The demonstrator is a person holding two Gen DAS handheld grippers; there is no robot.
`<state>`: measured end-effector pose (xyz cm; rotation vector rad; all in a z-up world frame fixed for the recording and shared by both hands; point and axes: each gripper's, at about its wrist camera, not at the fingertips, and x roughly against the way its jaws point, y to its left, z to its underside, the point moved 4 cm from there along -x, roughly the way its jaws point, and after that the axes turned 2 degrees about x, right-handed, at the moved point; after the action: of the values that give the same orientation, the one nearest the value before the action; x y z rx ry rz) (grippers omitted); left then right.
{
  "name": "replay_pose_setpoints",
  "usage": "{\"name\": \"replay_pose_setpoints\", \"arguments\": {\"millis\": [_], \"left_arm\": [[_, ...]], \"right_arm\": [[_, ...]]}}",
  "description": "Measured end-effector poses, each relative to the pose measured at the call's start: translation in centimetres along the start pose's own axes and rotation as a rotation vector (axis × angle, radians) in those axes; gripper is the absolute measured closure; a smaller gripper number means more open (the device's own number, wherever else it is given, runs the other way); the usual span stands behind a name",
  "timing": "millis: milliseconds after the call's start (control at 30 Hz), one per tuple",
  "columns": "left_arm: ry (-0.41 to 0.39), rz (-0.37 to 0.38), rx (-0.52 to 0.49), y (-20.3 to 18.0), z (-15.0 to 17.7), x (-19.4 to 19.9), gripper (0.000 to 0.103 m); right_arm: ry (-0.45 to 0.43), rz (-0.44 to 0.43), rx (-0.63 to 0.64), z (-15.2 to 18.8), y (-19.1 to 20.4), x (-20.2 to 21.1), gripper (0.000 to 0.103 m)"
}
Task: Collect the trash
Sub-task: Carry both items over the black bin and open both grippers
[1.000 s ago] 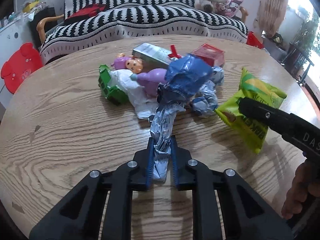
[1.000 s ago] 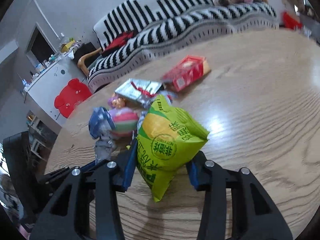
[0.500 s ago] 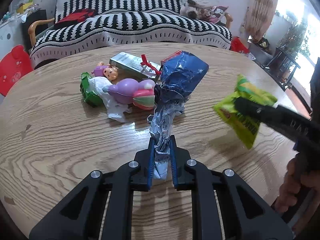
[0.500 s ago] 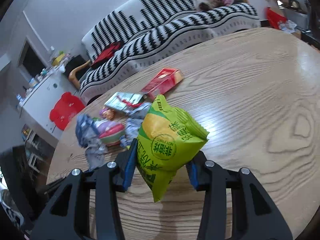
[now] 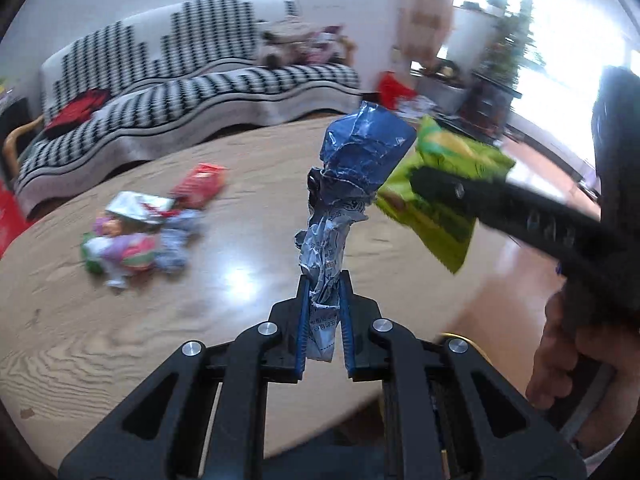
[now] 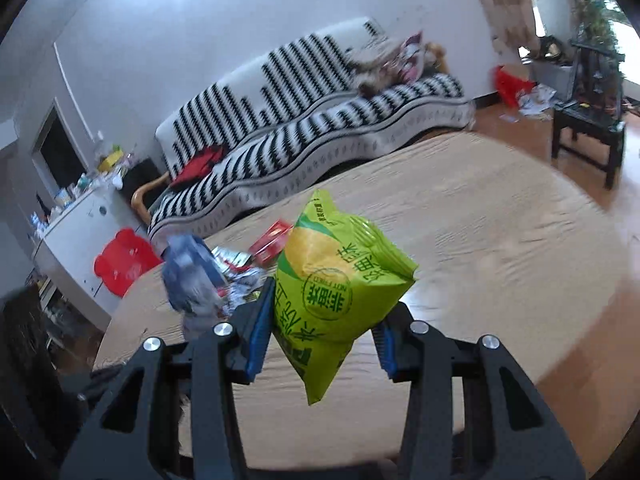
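As both loads come up off the desk (image 5: pixel 240 280), the picture has changed fast: a second ago the crumpled blue wrapper (image 5: pixel 360 156) and the green snack bag (image 6: pixel 340 288) sat low by the pile, and now both hang in the air, swung away to the right. The left gripper (image 5: pixel 324 300) has its fingers pinched narrow on the wrapper's silvery tail, the blue end standing up above them. The right gripper (image 6: pixel 320 320) clamps the green bag at a middling width, its bottom corner dangling below the fingers. Back on the desk, the leftover pile (image 5: pixel 132 240) of toys and scraps and the red box (image 5: pixel 198 184) lie well apart from both hands. So two pieces look collected; my read is they're headed for a bin, none in view yet, with more trash to fetch.
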<state>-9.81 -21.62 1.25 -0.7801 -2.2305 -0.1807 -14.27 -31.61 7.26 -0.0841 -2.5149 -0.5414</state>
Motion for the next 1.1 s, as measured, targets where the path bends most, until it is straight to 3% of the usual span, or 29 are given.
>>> {"name": "replay_pose_setpoints", "arguments": {"millis": [133,233,433,667,867,1100], "left_arm": [[0.064,0.069,-0.007,-4.7,2.0,-1.5,0.09],[0.118,0.078,-0.033,-7.6,3.8,-3.2,0.09],[0.228,0.086,-0.081,-11.9,7.6,-6.7,0.09],[0.345,0.098,-0.123,-15.5,13.1,-9.7,0.09],[0.482,0.09,-0.156,-16.7,18.3,-13.5,0.09],[0.545,0.083,-0.138,-15.3,19.9,-15.9,0.09]], "right_arm": [[0.004,0.08,-0.043,2.1,-5.6,4.0,0.059],[0.04,0.159,-0.068,4.7,-9.7,5.7,0.059],[0.152,0.232,-0.135,10.7,-16.0,6.8,0.059],[0.268,0.287,-0.146,16.2,-19.0,6.0,0.059],[0.431,0.326,-0.177,21.6,-21.5,2.5,0.059],[0.538,0.32,-0.21,26.0,-22.1,-0.7,0.059]]}}
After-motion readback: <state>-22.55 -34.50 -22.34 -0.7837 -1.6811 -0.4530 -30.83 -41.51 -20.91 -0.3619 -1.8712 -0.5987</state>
